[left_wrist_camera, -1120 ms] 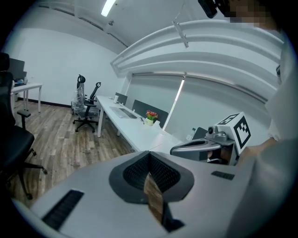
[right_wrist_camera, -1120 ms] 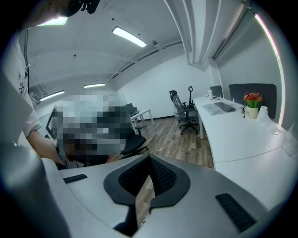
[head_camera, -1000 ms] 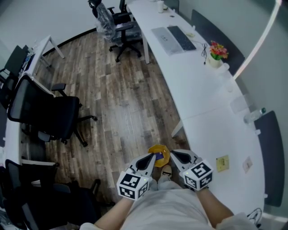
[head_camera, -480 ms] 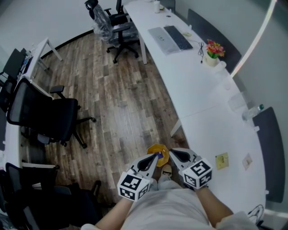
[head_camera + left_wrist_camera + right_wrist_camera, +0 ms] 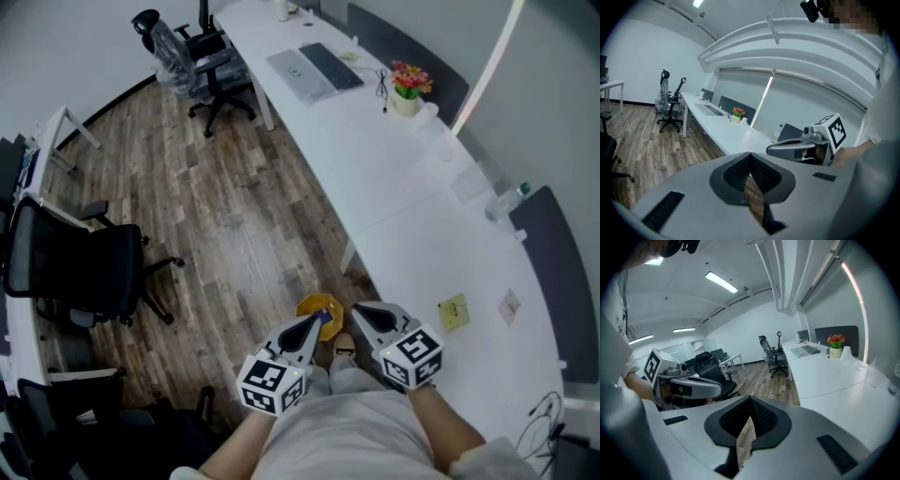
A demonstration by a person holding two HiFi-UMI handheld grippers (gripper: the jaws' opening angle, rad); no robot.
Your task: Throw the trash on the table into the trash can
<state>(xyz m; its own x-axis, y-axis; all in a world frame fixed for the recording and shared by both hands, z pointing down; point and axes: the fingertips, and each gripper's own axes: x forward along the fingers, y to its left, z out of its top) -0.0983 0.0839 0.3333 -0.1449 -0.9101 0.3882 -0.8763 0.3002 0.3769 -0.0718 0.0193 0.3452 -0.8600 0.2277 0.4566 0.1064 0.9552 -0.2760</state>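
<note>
Nearest us, the left gripper (image 5: 315, 324) and the right gripper (image 5: 360, 309) are held side by side in front of the person's body, tips forward. Each marker cube faces up.

Left gripper view: jaws pressed together, with only a thin slit of floor showing between the pads. Nothing is held.

Right gripper view: the same, jaws together and empty.

On the floor just beyond and between the two tips we see a yellow bin (image 5: 313, 306), open-topped, with a blue patch inside. The left tip overlaps that patch in the head view. We cannot tell what the blue thing is. A shoe (image 5: 345, 352) shows on the wood floor (image 5: 234, 216) just behind the bin.

To the right runs the long white table (image 5: 412, 234). On its near stretch, level with the right gripper but well apart from it, lies a yellow note (image 5: 454, 312). A small pale slip (image 5: 509, 305) lies just beyond it, towards the far edge. Neither gripper touches either piece.

Farther along the table:
- a clear bottle (image 5: 506, 200) by the dark partition
- a pot of flowers (image 5: 405, 89)
- a keyboard (image 5: 330, 66)

Off to the left a black office chair (image 5: 80, 272) stands on the floor. At the far end is a chair wrapped in plastic (image 5: 178, 58).
</note>
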